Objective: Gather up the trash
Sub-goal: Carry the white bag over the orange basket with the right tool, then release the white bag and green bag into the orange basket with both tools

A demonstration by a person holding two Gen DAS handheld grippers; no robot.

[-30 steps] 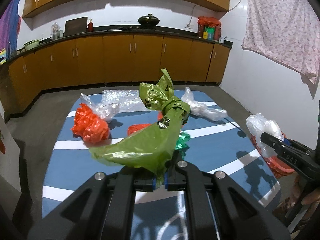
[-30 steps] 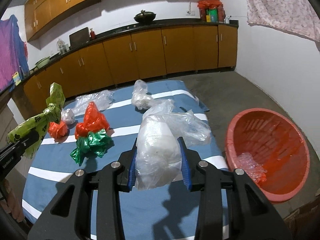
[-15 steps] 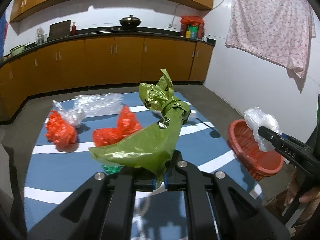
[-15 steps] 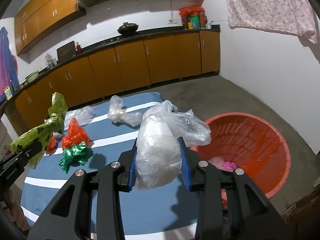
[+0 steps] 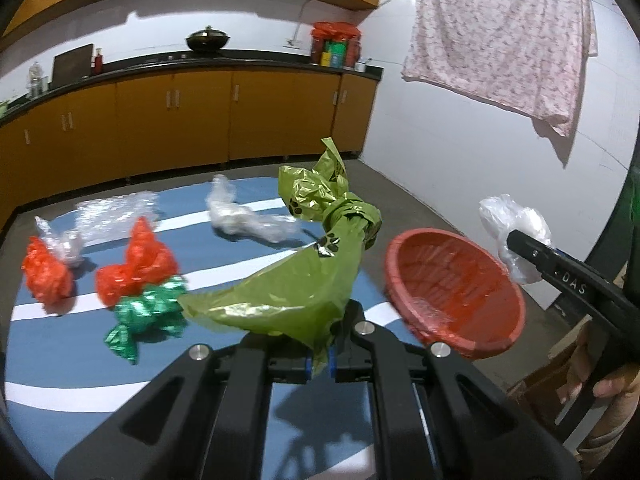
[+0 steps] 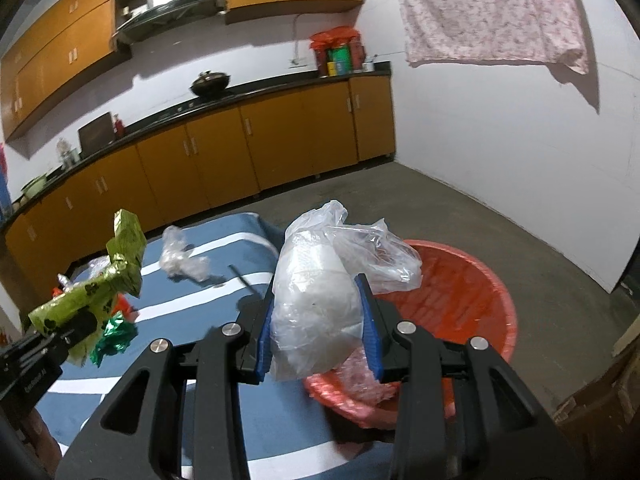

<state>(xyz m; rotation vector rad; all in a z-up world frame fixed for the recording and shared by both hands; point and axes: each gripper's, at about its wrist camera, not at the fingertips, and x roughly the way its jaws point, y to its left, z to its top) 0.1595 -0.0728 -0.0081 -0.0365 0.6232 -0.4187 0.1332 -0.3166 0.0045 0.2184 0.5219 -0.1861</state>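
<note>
Over the near right edge of the blue striped tabletop (image 5: 60, 344), both tools carry trash toward the red basin (image 6: 472, 280), which sits on the floor just right of the tabletop. Left tool (image 5: 318, 364) is pinched tight on the tail of a knotted green bag (image 5: 304, 292); the bag sticks out fwd, above the tabletop edge, not over the basin yet. Right tool (image 6: 318, 328) clamps a bulging clear bag (image 6: 316, 304) w/ white stuff inside, jaws part-way apart around it, hanging over the basin's near rim. A bit of clear wrap already lies in the basin.

Risks, as I judge them:
- Left grip holds only a thin fold of film; it could slip out and drop short, on the tabletop or floor.
- Clear bag is slick and squashy; a release at the rim, not the middle, could bounce it out.
- Both tools head for one spot, so they may bump.

Left on the tabletop, further left: two red bags (image 5: 134, 264), a green foil wad (image 5: 144, 312), some clear wraps (image 5: 244, 216).
</note>
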